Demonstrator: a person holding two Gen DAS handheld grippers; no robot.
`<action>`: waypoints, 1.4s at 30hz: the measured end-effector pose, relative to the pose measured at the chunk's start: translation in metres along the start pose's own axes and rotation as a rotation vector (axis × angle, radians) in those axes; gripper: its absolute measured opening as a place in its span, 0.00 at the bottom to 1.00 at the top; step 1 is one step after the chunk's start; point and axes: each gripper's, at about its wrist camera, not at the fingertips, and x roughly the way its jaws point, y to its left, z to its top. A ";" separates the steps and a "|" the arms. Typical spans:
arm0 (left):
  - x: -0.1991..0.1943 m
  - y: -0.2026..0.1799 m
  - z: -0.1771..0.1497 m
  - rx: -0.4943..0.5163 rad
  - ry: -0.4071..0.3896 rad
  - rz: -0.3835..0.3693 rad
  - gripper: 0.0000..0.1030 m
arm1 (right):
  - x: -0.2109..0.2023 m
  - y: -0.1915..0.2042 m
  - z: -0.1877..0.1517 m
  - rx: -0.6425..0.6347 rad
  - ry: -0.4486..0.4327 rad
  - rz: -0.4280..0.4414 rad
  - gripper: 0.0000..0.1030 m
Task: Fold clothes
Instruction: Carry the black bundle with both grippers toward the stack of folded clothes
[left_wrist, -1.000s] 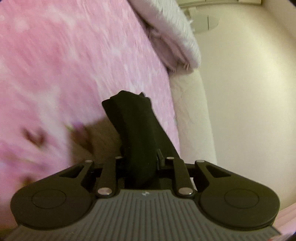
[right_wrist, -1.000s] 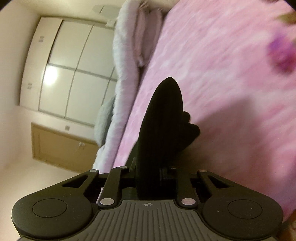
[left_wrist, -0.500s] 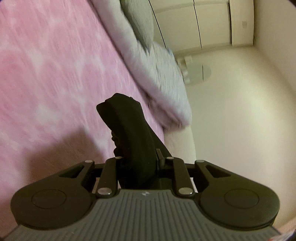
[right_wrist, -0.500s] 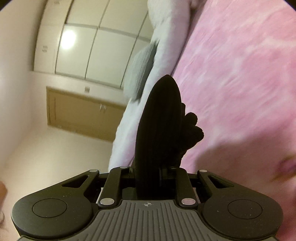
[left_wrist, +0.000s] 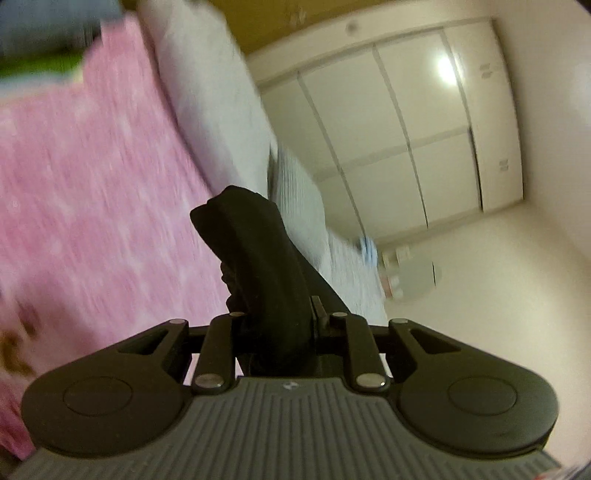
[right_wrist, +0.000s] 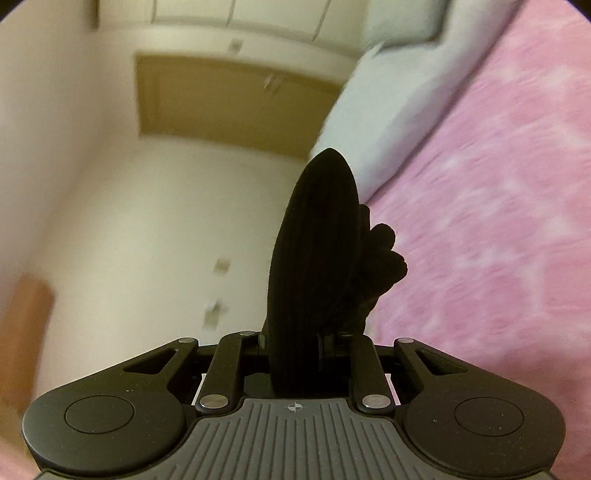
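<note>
Two handheld grippers are raised above a bed with a pink bedspread (left_wrist: 92, 206), each one clamped on a bunch of black cloth. The left gripper (left_wrist: 275, 295) has its fingers pressed together on a thick roll of the black garment (left_wrist: 258, 266), and the right gripper (right_wrist: 319, 295) pinches a crumpled wad of it (right_wrist: 376, 273). Both cameras tilt towards the wardrobe (left_wrist: 406, 129) and the pale pillows (right_wrist: 388, 81) at the head of the bed. The rest of the garment is out of view, so how it hangs or lies cannot be told. The cloth appears soft, light and limp, likely to sag and bunch instead of holding a crease. A hold at corners or along a hem should serve better than these wads.
</note>
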 end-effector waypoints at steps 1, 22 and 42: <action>-0.012 0.004 0.006 -0.004 -0.041 0.006 0.16 | 0.020 0.003 0.003 -0.008 0.037 0.029 0.18; -0.107 0.152 0.366 0.051 -0.171 0.023 0.16 | 0.423 0.083 -0.116 -0.065 0.157 0.074 0.18; -0.026 0.311 0.432 -0.014 -0.019 0.124 0.19 | 0.549 0.006 -0.163 -0.213 0.062 -0.213 0.20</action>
